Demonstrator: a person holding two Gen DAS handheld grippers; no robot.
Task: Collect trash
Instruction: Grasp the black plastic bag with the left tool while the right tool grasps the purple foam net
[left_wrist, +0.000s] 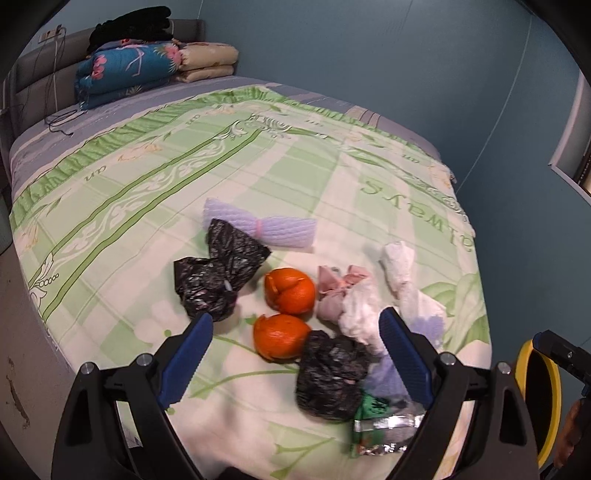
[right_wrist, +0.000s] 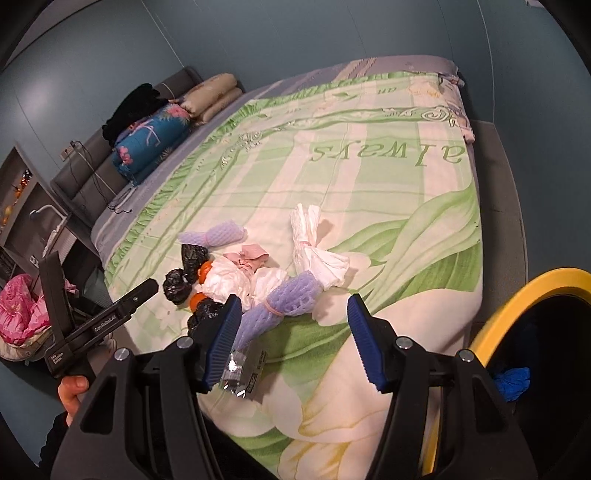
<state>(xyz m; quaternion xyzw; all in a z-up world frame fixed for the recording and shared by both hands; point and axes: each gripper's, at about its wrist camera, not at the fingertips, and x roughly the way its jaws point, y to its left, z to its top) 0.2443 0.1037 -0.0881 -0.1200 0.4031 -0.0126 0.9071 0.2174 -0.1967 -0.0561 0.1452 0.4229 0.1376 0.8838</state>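
Left wrist view shows us the bed (left_wrist: 147, 173) first, its green-and-cream cover filling most of the frame, with folded quilts (left_wrist: 129, 70) stacked at the far end. At the near corner stands the yellow-rimmed bin (right_wrist: 517, 299), dark inside, just beside the mattress edge on our right.

All the trash lies in one loose cluster on the cover near that edge. Going down in size: a knotted white plastic bag (right_wrist: 317, 254), light and limp, best taken at its tied waist; two purple foam fruit nets (left_wrist: 266, 225), (right_wrist: 291, 295), springy and nearly weightless, which we would pinch at the banded middle; two crumpled black bags (left_wrist: 221, 273), (left_wrist: 328, 373), soft and rustly, graspable anywhere on the bunch; white tissue (left_wrist: 362, 314) and a pink scrap (left_wrist: 340, 284), flimsy and likely to tear or slip. Two pieces of orange peel (left_wrist: 291, 291), (left_wrist: 280, 339) sit between the black bags; they look hollow, so we judge a gentle squeeze across the dome would do. Smallest is a foil wrapper (left_wrist: 384, 428), slick and flat against the cloth, hardest to lift.

Our left gripper (left_wrist: 295, 354) hangs above the cluster with jaws spread and nothing between them. Our right gripper (right_wrist: 293, 332) is likewise spread and empty, over the nearer foam net.
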